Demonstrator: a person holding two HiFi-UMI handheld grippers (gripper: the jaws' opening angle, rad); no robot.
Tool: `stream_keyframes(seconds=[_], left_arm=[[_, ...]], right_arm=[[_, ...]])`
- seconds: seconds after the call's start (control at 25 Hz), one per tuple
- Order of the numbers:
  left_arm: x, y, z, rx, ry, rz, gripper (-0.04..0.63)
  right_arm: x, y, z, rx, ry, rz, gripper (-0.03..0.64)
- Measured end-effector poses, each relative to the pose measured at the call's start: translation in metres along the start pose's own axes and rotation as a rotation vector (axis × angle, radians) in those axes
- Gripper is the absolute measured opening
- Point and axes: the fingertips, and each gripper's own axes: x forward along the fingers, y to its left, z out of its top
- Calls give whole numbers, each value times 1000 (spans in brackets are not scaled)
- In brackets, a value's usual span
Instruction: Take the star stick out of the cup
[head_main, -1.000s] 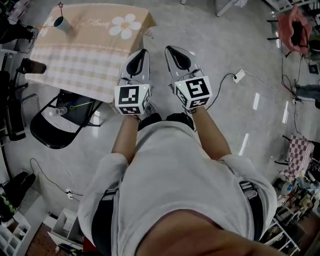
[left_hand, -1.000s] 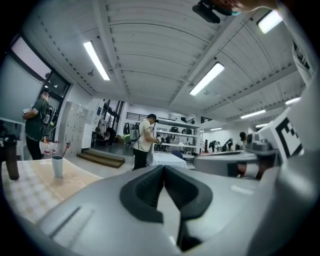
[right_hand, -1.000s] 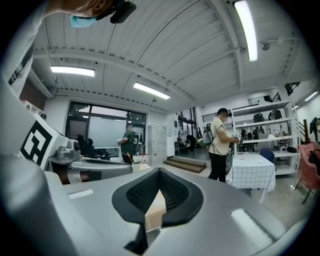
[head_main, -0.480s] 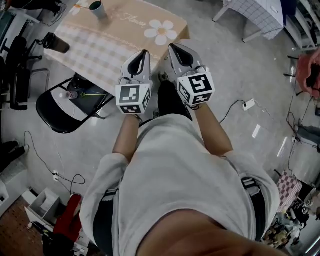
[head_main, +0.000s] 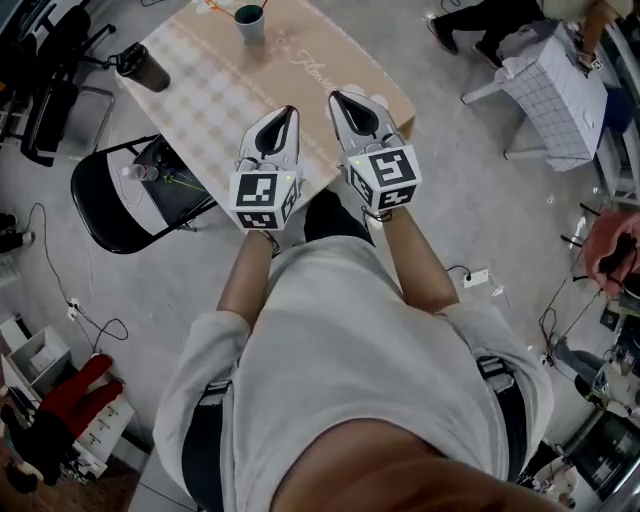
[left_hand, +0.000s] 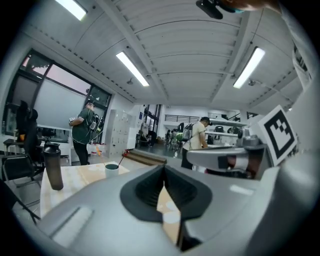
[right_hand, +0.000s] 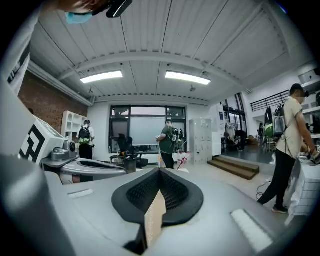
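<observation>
The step in hand looks like the approach, with nothing grasped yet. The left claw (head_main: 286, 112) and the right claw (head_main: 341, 100) are held side by side in front of the person's chest. Both are pressed fully closed with nothing between their pads, and their tips hang over the near edge of the cloth-covered surface (head_main: 230, 110). The white cup (head_main: 250, 20) stands at the far end of that surface, well apart from both claws. In the left gripper view the star stick (left_hand: 122, 159) sits in the cup and leans out to the right, with its red star at the top. A dark tumbler (head_main: 140, 68) stands on the same surface, to the cup's left and nearer the person. A black folding chair (head_main: 105, 205) sits beside the surface on the person's left. The next move probably calls for closing the gap to the cup, then spreading one claw's jaws before it arrives. The pads would need to line up on the thin shaft above the cup's rim. The stick is slender and tilted, so the pinch has to be well centred and the pull should follow its lean. The cup looks light enough to tip or drag along, so the other claw may need to steady it.
</observation>
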Motion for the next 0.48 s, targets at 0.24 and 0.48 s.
stream_keyframes(seconds=[0.24,0.48], left_arm=[[40,42,-5,-44,48,132,3],[72,81,-21,-73,120,252,3]], right_arm=[[68,-38,-4,4,34,91,0],[130,-56,-17,21,58,197,0]])
